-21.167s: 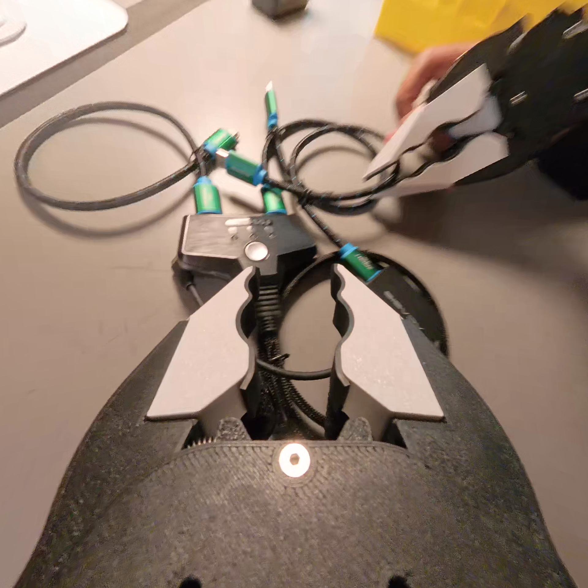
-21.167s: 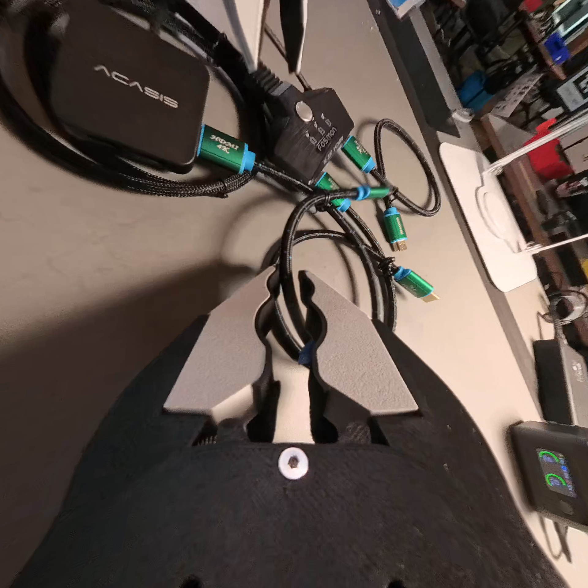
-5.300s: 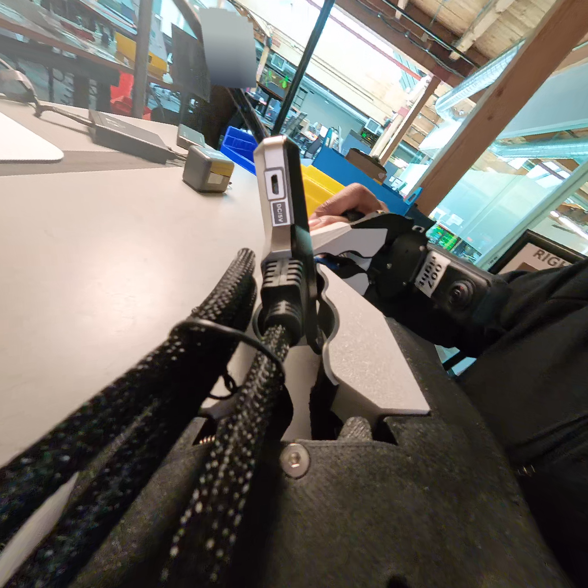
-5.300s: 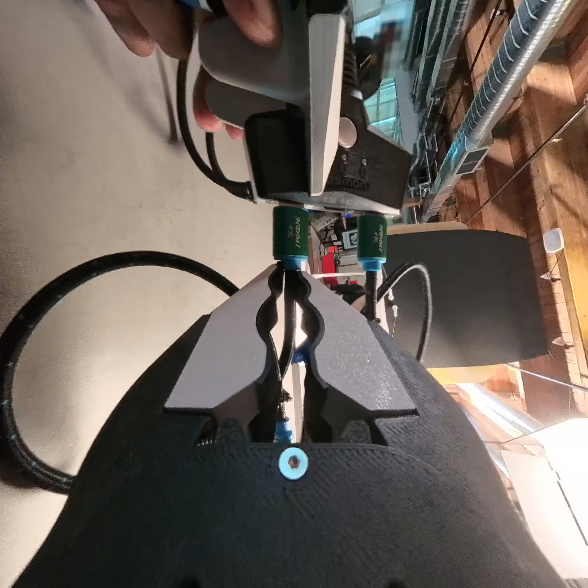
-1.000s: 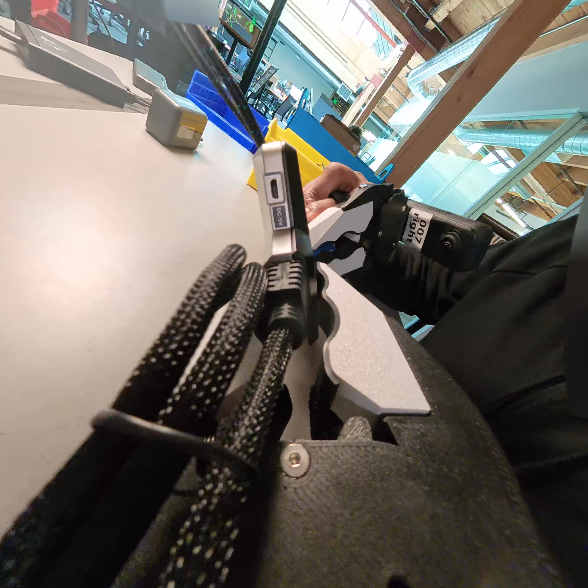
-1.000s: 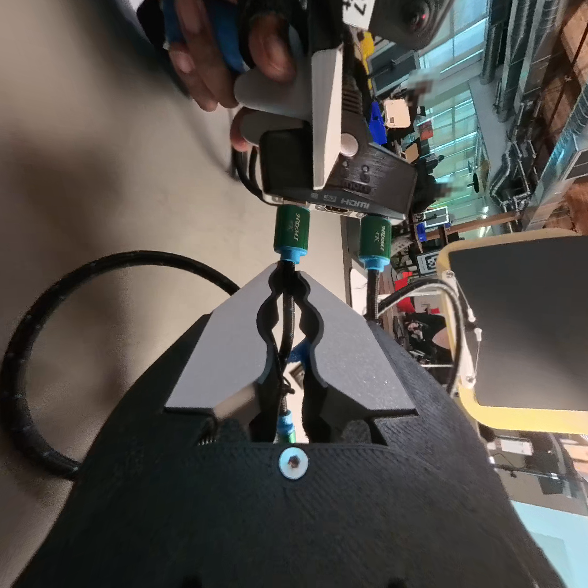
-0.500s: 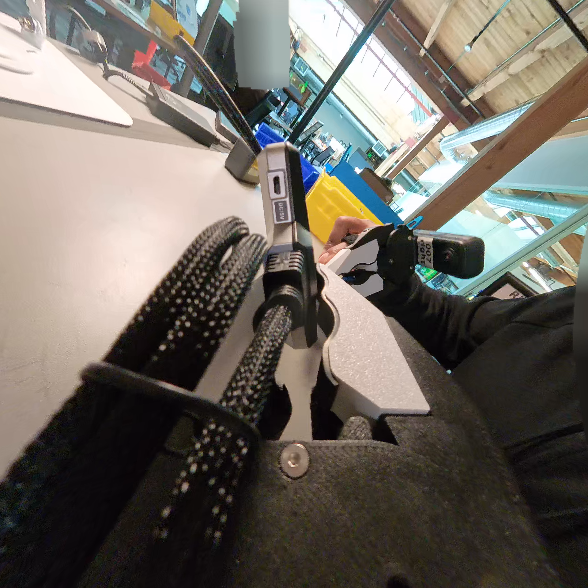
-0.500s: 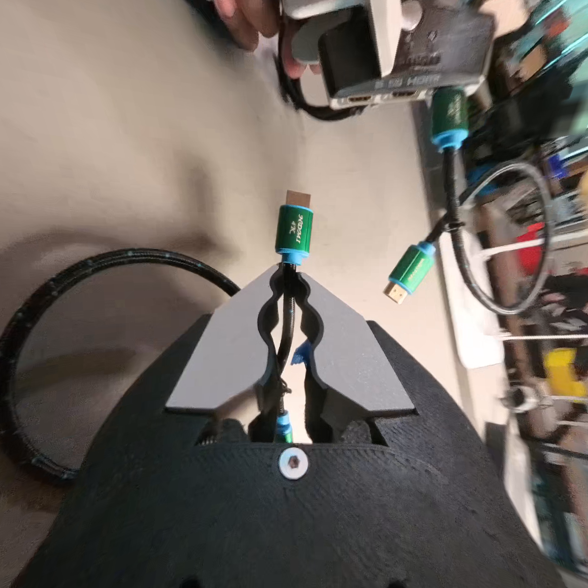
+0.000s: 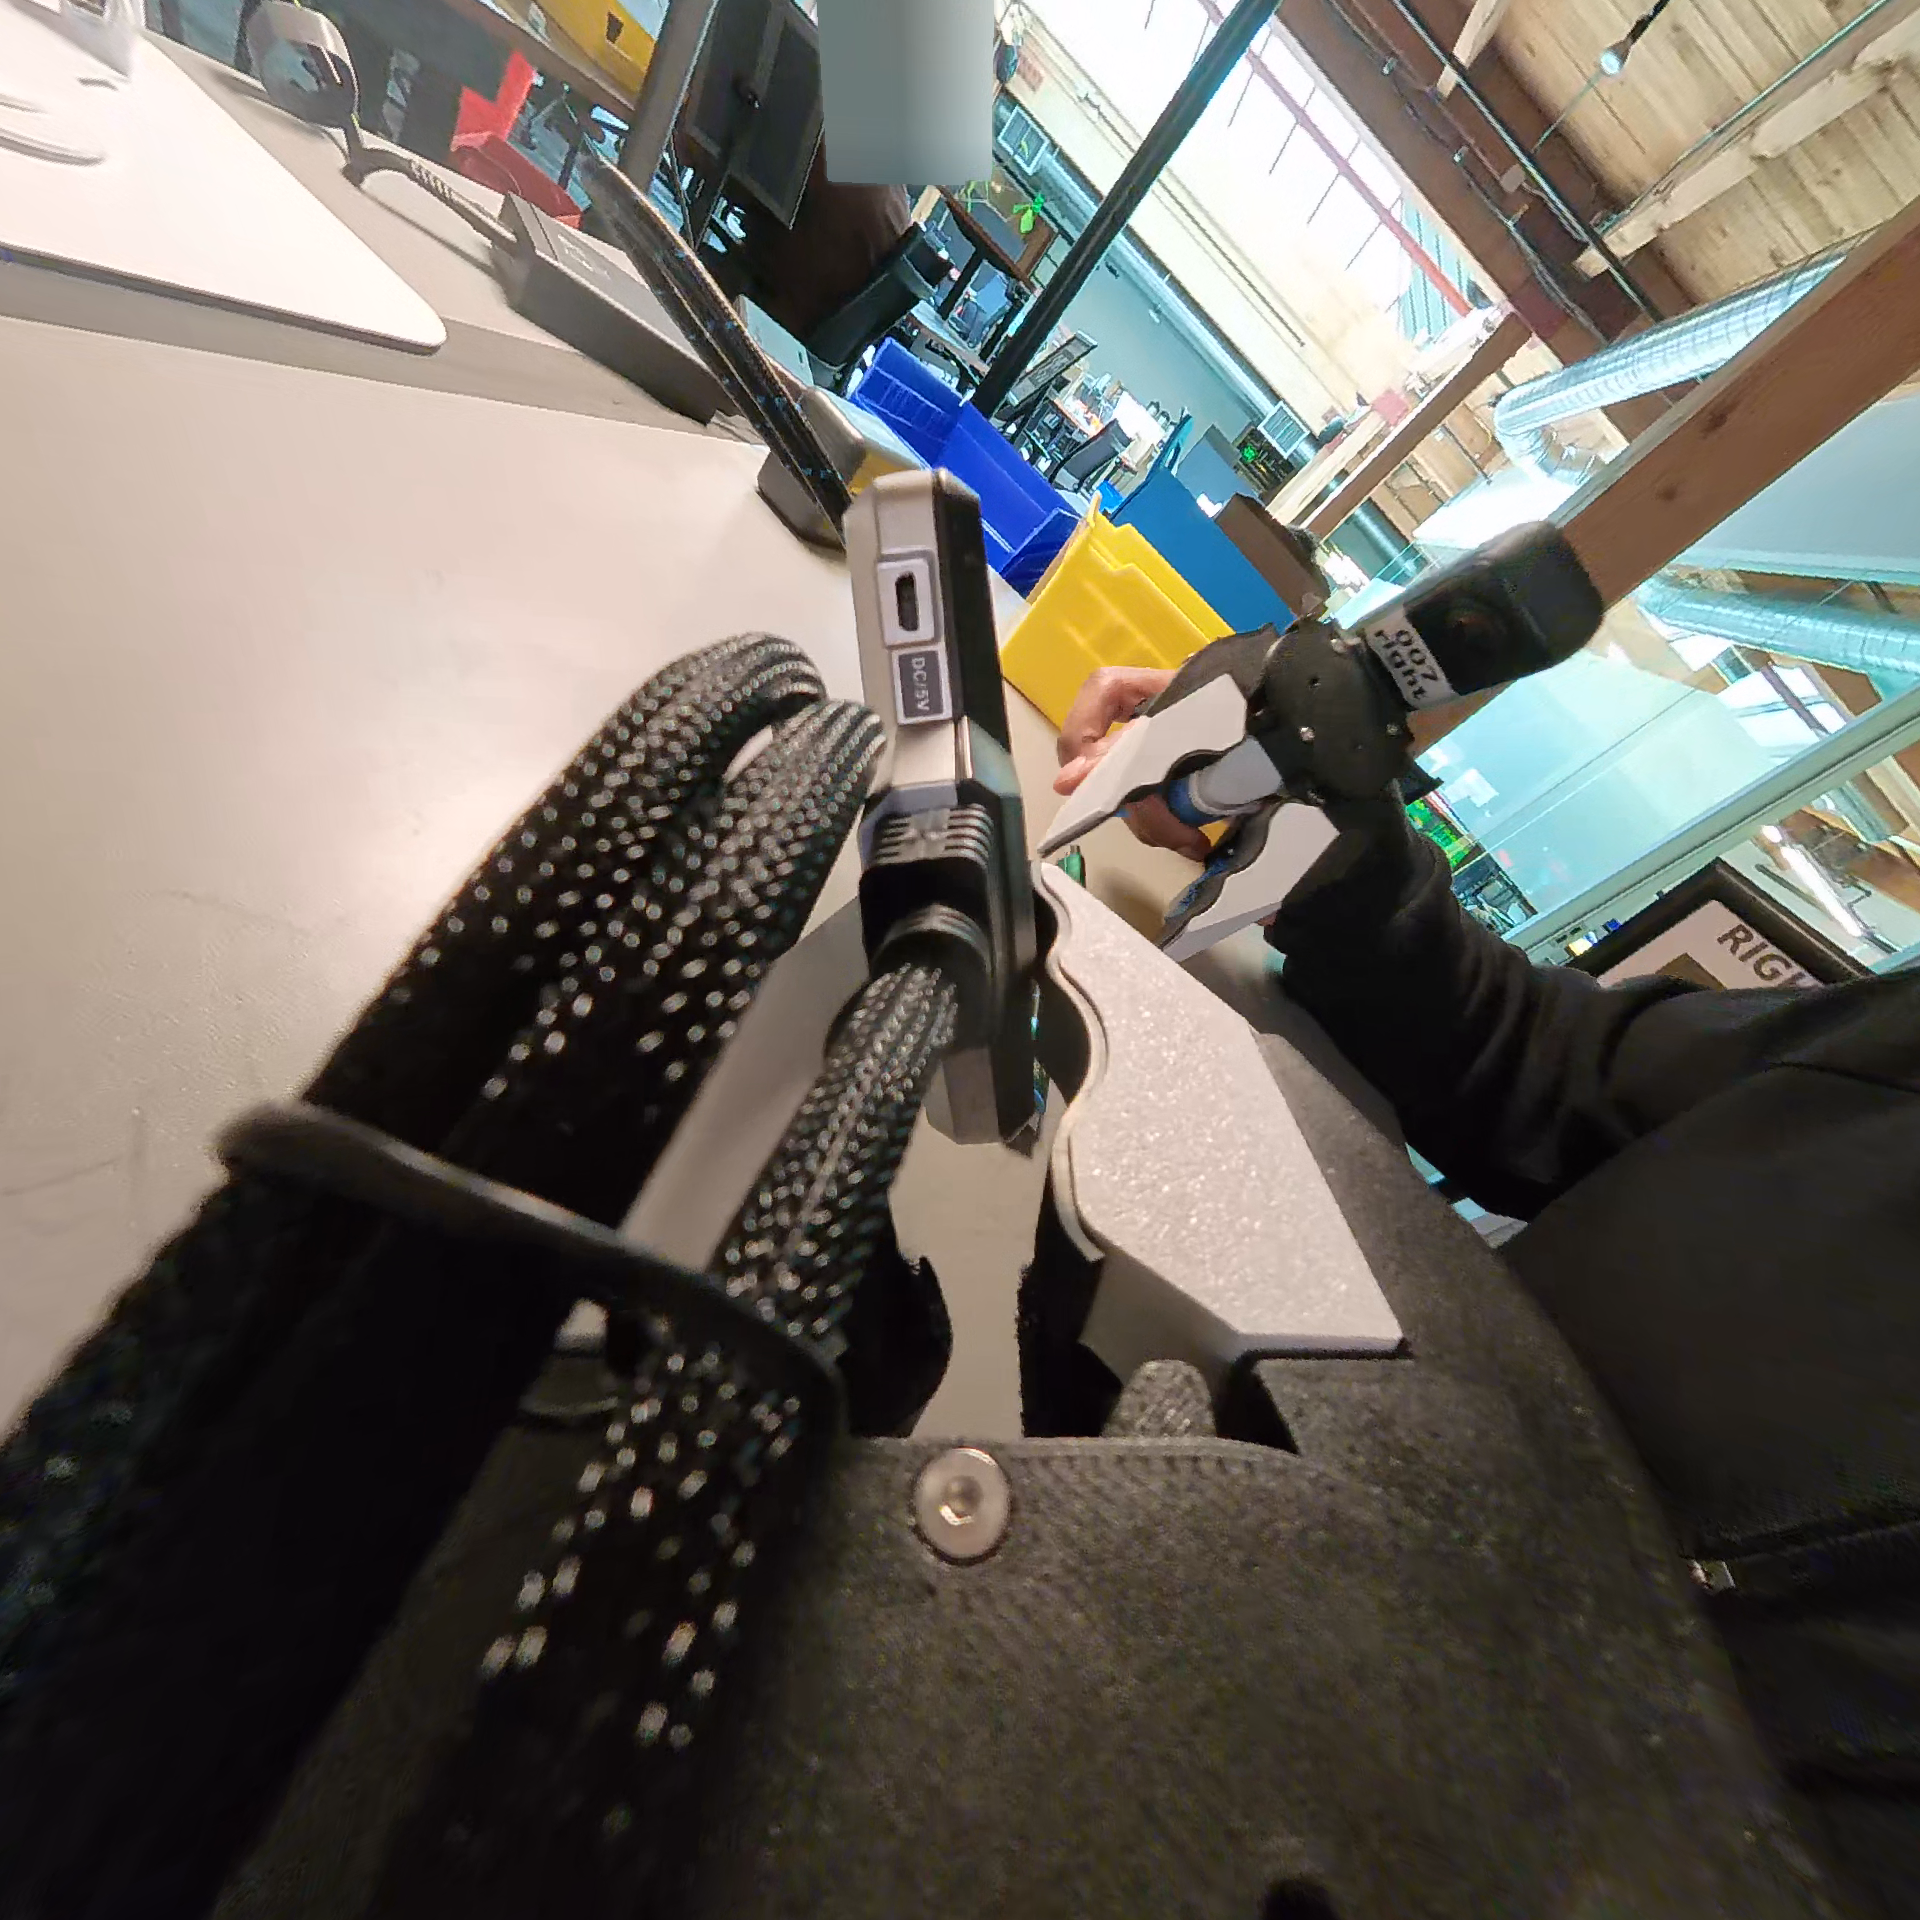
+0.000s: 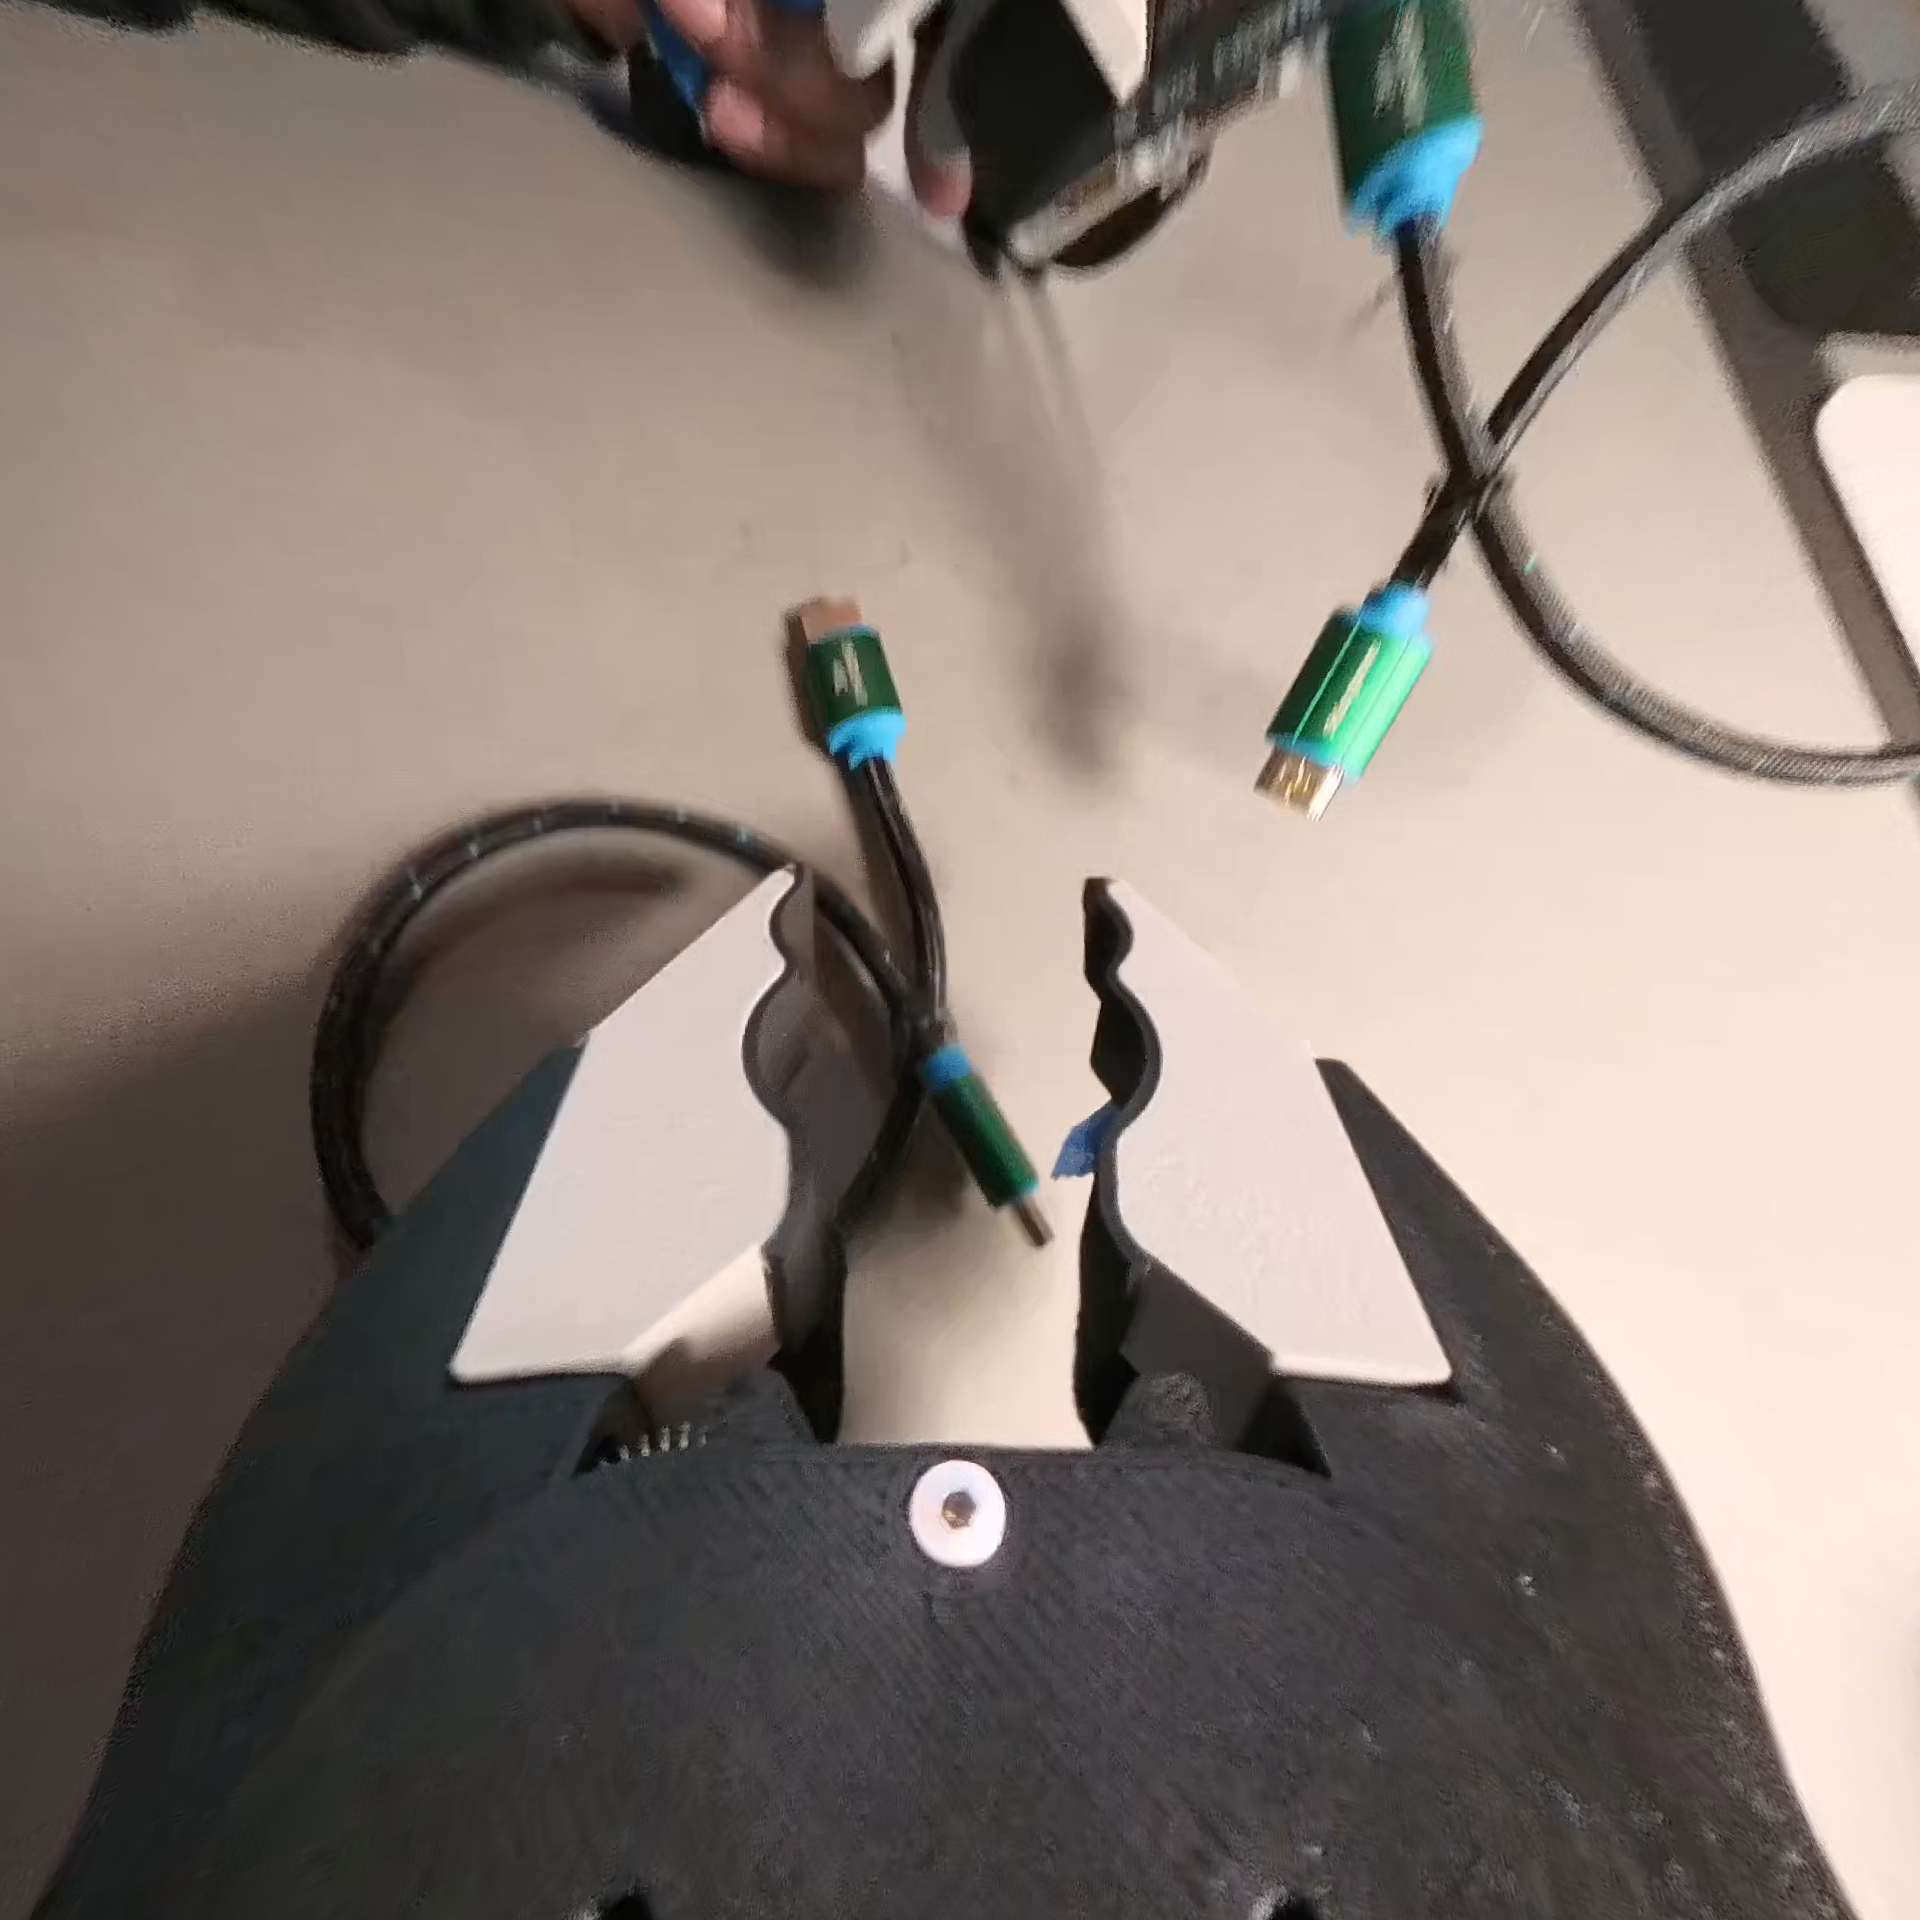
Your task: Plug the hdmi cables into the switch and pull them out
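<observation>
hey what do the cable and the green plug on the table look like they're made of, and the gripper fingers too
Cable: black braided fabric sleeve, going by the woven, speckled texture. Green plug: probably anodised metal or metallic-coated plastic, given its satin sheen; its blue collar looks like plastic, its tip gold-coloured metal. Right gripper fingers: matte grey with a fine grain, likely printed or moulded plastic; the blur leaves it open.

I worked in an industrial workshop: exposed timber beams (image 9: 1714,343), ceiling ducting (image 9: 1662,358), blue and yellow parts bins (image 9: 1101,613) beyond the table (image 9: 312,623).
</observation>
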The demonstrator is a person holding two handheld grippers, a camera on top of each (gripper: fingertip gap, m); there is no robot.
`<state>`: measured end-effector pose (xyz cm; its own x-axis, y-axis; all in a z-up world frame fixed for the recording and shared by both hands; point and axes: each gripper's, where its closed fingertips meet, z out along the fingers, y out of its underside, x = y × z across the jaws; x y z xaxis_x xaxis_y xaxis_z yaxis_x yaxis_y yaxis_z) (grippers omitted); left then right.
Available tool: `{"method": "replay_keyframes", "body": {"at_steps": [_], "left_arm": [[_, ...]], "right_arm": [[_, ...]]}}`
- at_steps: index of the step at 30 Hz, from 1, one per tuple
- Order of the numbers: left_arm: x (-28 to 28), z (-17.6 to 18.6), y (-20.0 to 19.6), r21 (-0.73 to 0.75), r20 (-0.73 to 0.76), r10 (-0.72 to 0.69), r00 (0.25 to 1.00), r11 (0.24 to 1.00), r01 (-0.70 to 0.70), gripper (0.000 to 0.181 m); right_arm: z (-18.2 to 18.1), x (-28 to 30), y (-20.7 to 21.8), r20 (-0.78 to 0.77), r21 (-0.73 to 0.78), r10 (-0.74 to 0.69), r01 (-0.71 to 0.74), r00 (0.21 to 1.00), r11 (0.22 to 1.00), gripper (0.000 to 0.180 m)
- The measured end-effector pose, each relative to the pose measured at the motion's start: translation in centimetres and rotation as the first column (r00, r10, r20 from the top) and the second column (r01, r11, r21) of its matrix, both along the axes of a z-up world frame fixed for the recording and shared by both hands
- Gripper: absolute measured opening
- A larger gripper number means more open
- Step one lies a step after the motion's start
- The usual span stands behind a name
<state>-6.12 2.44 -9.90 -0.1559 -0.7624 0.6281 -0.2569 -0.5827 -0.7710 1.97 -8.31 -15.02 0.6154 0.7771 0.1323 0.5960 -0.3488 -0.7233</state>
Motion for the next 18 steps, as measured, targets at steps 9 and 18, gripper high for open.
{"method": "replay_keyframes", "body": {"at_steps": [9,18], "left_arm": [[-0.1,0.0,0.3,0.005,-0.003,0.020,1.000,1.000,-0.020,0.024],[-0.1,-0.2,0.5,0.014,-0.015,0.042,0.999,0.999,-0.042,0.019]], "right_arm": [[-2.4,-0.1,-0.4,0.117,-0.036,-0.060,0.064,0.991,0.997,0.012],[12.1,3.4,-8.3,-0.055,0.397,-0.366,0.357,0.929,0.845,0.011]]}}
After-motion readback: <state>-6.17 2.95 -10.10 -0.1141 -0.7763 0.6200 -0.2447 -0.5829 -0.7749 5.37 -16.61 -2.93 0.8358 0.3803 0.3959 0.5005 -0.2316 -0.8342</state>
